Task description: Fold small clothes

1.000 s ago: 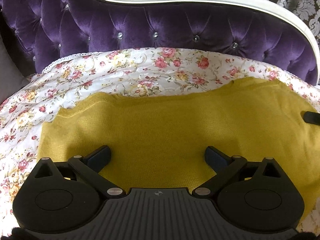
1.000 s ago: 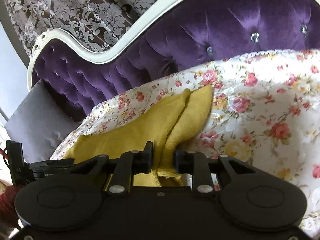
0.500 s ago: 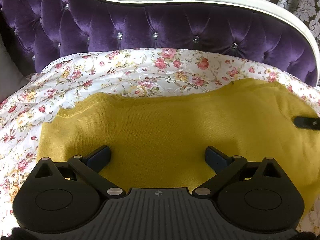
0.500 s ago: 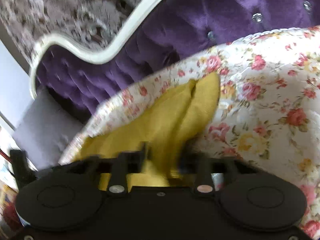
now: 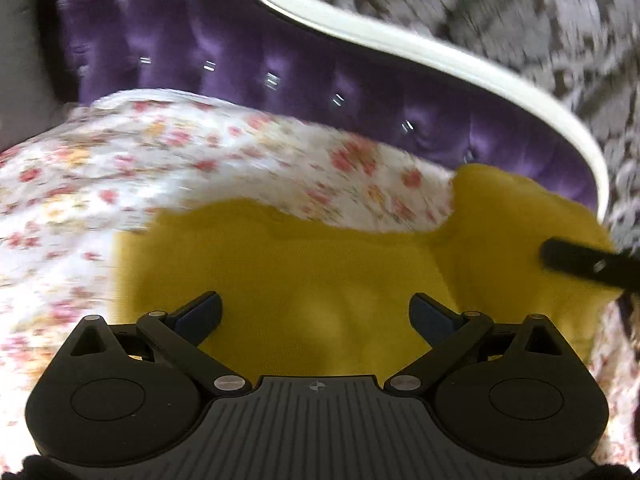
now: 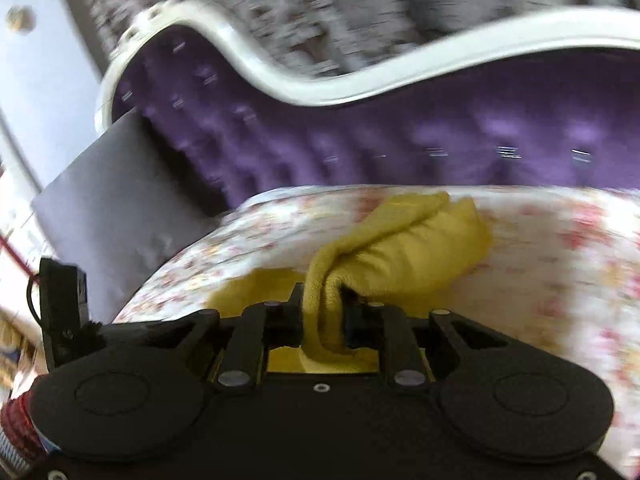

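Mustard-yellow knit garment (image 5: 304, 280) lies on a flower-print sheet (image 5: 120, 168), directly ahead of and between the fingers of the left gripper (image 5: 316, 312). Left fingers stand wide apart; both blue-padded tips hang over the yellow cloth, one near each side of its spread-out middle part. No pinch visible between them, and I cannot tell whether the tips touch the cloth.

To the right of the left fingers the garment rises into a raised fold, and one black finger of the right gripper (image 5: 580, 260) reaches in from the frame edge against that raised part.

Right wrist view: right gripper (image 6: 324, 312) has its fingers narrow, clamped on a bunched roll of the garment (image 6: 400, 248). The jaws have just been closing, with the cloth between them. The pinched roll runs down between the fingers and back toward the gripper body; ahead of the fingertips the rest of the cloth bulges forward and to the right, lifted off the sheet (image 6: 560, 248). A flatter patch of yellow shows lower, to the left of the fingers.

Beyond the fingers in both views: purple buttoned headboard (image 6: 400, 136) with a curved white frame (image 6: 320, 92), patterned grey wallpaper (image 5: 500, 20) behind it. Left of the right fingers: a grey cushion (image 6: 112, 208) leaning by the headboard.

Both views are motion-blurred; fine detail of the sheet print and the wallpaper is not readable.
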The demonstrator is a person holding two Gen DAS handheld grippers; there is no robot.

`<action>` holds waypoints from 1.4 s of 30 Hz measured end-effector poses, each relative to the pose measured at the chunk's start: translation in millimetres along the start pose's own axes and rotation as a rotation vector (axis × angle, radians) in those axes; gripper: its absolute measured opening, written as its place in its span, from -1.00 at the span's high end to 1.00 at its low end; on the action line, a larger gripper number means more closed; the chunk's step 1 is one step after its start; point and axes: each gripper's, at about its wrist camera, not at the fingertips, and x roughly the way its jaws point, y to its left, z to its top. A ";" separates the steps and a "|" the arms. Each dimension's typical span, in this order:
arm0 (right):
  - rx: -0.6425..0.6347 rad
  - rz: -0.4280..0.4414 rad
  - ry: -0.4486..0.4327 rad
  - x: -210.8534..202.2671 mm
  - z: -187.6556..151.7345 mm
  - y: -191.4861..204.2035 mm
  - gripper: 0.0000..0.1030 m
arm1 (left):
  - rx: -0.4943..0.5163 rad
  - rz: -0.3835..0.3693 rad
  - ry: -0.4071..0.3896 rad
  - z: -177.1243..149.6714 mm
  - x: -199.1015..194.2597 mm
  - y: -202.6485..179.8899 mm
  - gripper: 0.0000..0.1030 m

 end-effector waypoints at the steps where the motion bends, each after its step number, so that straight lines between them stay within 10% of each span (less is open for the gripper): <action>1: -0.020 0.019 0.015 11.2 0.0 17.1 0.47 | -0.015 0.003 -0.009 0.5 -7.3 11.0 -0.96; 10: -0.157 0.137 0.146 99.9 -50.5 112.6 0.30 | -0.159 0.039 -0.032 -15.5 -43.0 97.9 -0.96; 19: -0.185 0.105 -0.027 20.5 -53.6 105.9 -0.05 | -0.213 -0.017 -0.067 -12.4 -66.7 118.3 -0.96; 35: -0.694 0.048 0.117 21.6 -144.8 167.3 -0.30 | -0.135 -0.132 0.060 -28.8 -54.2 84.6 -0.96; 38: -0.837 -0.021 0.106 31.2 -160.6 179.2 -0.19 | -0.136 -0.144 0.073 -28.7 -54.9 82.4 -0.96; 40: -0.877 -0.043 0.112 37.8 -162.9 179.5 0.53 | -0.136 -0.149 0.080 -28.3 -56.3 82.3 -0.96; 42: -0.810 -0.038 0.099 35.8 -154.2 173.8 0.76 | -0.151 -0.165 0.089 -28.5 -58.1 83.8 -0.96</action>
